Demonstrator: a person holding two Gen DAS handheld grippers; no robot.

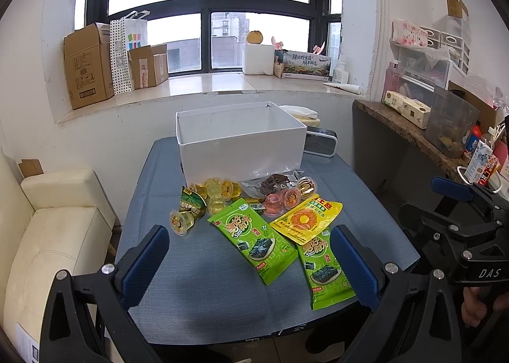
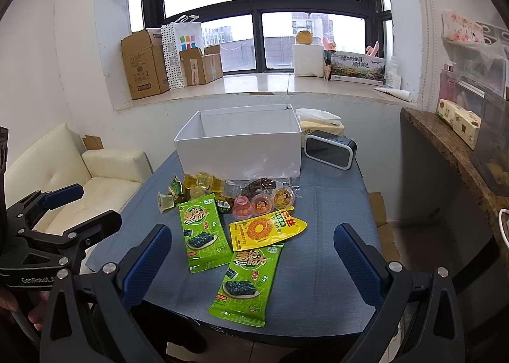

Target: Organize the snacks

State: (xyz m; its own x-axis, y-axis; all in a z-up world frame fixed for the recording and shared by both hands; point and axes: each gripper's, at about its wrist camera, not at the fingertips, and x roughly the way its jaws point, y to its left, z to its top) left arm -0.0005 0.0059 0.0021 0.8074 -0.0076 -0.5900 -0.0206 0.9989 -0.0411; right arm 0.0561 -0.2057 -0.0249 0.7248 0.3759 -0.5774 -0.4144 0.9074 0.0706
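Both tools hang above the near edge of the desk (image 1: 197, 270), nothing in either. The left hand-held gripper (image 1: 249, 264) has its blue pads spread wide, and the right hand-held gripper (image 2: 254, 262) is spread just as wide; each looks down the blue cloth at the snacks, which suggests the person is choosing what to take first.

The snacks lie in a loose heap in the middle of the desk, just in front of the white box (image 2: 238, 153). That box stands open at the top and, as far as I can see into it, holds nothing yet, so I judge it is where the snacks are meant to go and that sorting has not begun. Nearest the grippers are two flat green seaweed packets (image 2: 203, 235), one overlapped at its top by a yellow pouch (image 2: 264, 232). Behind them sit small jelly cups (image 2: 261, 204), yellow ones to the left and pinkish ones to the right, with a dark wrapped snack (image 2: 259, 186) touching the foot of the box.

The flat packets lie closest and clear of the cups, an easy first reach. A small speaker (image 2: 329, 150) stands just beside the box.
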